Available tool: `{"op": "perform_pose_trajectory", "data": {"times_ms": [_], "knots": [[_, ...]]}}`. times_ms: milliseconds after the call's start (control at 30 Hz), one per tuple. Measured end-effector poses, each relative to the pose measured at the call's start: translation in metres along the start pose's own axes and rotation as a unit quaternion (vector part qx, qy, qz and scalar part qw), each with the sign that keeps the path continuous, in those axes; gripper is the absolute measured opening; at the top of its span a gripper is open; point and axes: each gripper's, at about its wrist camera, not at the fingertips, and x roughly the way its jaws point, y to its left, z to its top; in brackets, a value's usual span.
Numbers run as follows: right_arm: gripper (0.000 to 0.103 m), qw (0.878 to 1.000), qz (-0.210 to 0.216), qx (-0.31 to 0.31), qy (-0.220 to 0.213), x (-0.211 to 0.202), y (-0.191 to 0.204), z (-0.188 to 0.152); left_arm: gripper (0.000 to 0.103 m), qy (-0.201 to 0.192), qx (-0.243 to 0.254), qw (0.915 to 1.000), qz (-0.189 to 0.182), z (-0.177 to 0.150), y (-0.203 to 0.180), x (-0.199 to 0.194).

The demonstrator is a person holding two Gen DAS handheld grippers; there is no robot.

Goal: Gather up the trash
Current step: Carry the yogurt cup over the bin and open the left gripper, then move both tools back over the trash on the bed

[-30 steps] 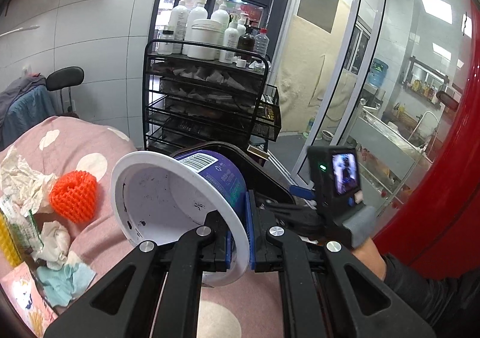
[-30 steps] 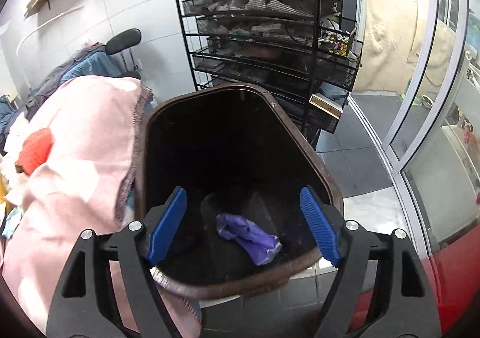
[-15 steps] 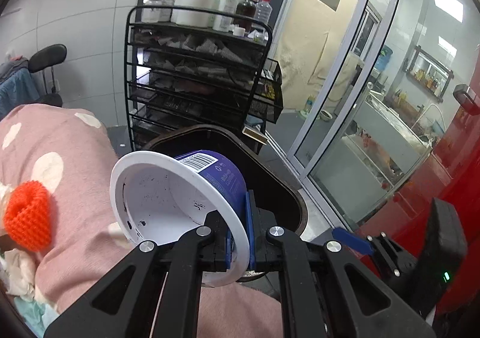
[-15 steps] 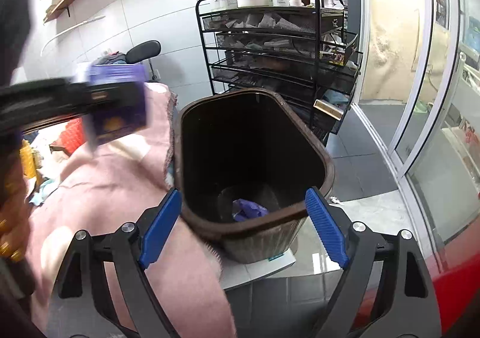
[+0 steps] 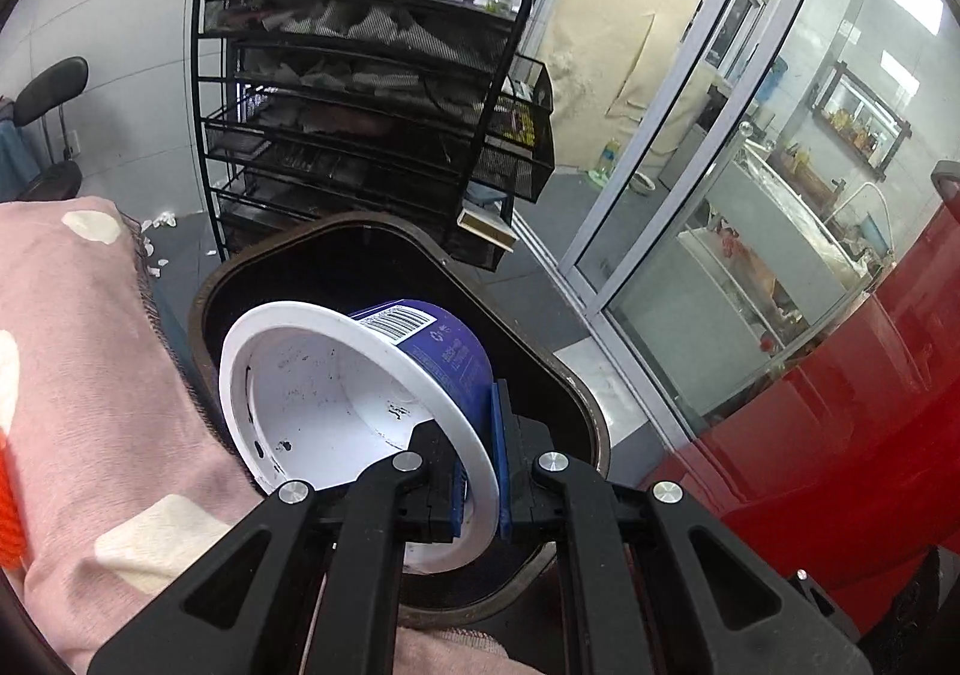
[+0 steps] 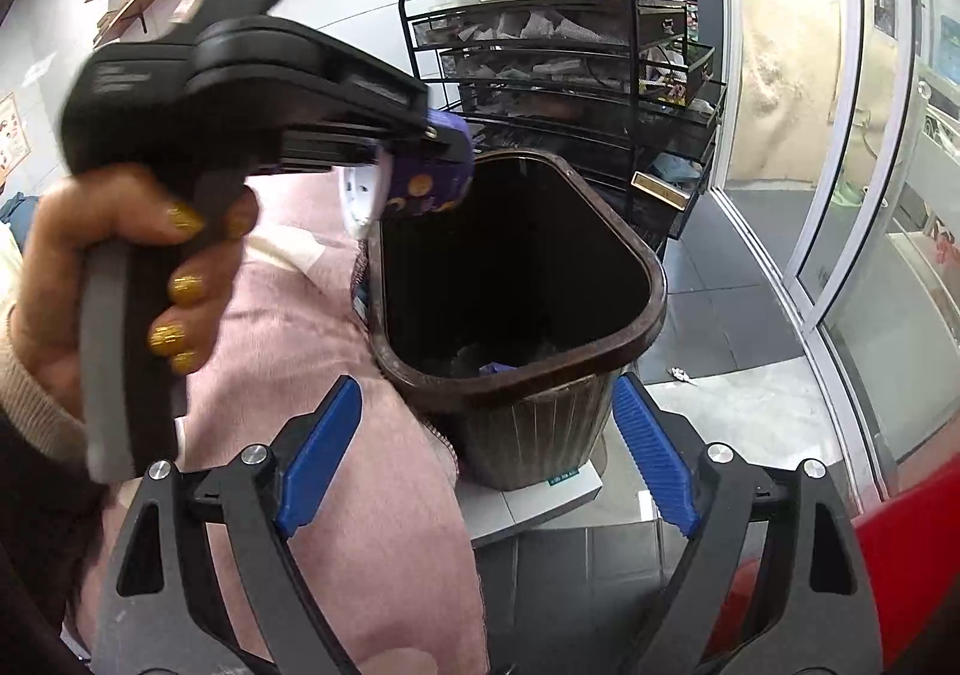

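My left gripper [image 5: 480, 459] is shut on the rim of a purple paper cup [image 5: 336, 393] with a white inside. It holds the cup tilted over the open mouth of a dark brown trash bin [image 5: 540, 369]. In the right wrist view the left gripper [image 6: 432, 135] and the cup [image 6: 420, 183] hang over the bin's [image 6: 528, 375] left rim. A purple scrap [image 6: 495, 368] lies at the bin's bottom. My right gripper [image 6: 486, 453] is open and empty, just in front of the bin.
A pink blanket with pale dots [image 5: 78, 375] lies left of the bin. A black wire cart [image 5: 360, 93] with bottles on top stands behind it. Glass doors [image 5: 690, 183] are to the right. A red surface [image 5: 840, 423] is at the lower right.
My left gripper carried the cup rightward from over the blanket to over the bin's mouth. My right gripper drew back from the bin and stayed open.
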Motion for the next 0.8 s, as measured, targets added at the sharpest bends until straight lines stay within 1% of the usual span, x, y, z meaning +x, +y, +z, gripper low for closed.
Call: {"op": "perform_pose_trajectory", "data": {"times_ms": [167,233,267,300,333,367,400,500,533,600,800], "knots": [[0.085,1.0,0.0,0.005,0.005,0.0,-0.004,-0.003,0.008,0.026,-0.002,0.9996,-0.001,0.0,-0.003,0.018],[0.085,1.0,0.002,0.005,0.008,-0.001,-0.002,-0.005,0.011,0.034,-0.001,0.9994,0.01,-0.001,-0.003,0.022],[0.085,1.0,0.003,0.003,0.009,0.0,-0.001,-0.006,0.023,0.036,-0.001,0.9993,0.013,0.0,-0.003,0.024],[0.085,1.0,0.003,0.002,0.011,0.0,0.0,-0.006,0.046,0.041,-0.003,0.9991,0.015,0.001,-0.002,0.024],[0.085,1.0,0.004,0.001,0.012,0.0,0.001,-0.007,0.058,0.04,-0.01,0.999,0.016,0.0,0.0,0.024],[0.085,1.0,0.005,0.0,0.013,-0.001,0.002,-0.008,0.066,0.033,-0.015,0.9992,0.015,-0.002,0.001,0.022],[0.085,1.0,0.005,-0.001,0.013,-0.001,0.002,-0.008,0.07,0.026,-0.018,0.9994,0.013,-0.002,0.003,0.019],[0.086,1.0,0.004,-0.001,0.012,-0.002,0.003,-0.009,0.077,0.009,-0.032,0.9993,0.019,-0.004,0.007,0.007],[0.087,1.0,0.003,-0.002,0.012,-0.001,0.003,-0.009,0.078,0.002,-0.035,0.9992,0.019,-0.005,0.008,0.002],[0.088,1.0,0.001,-0.003,0.015,0.001,0.004,-0.008,0.084,-0.013,-0.033,0.9992,0.017,-0.006,0.007,-0.01],[0.088,1.0,-0.003,-0.005,0.02,0.004,0.006,-0.007,0.089,-0.055,-0.018,0.9976,0.038,-0.016,0.005,-0.044]]}}
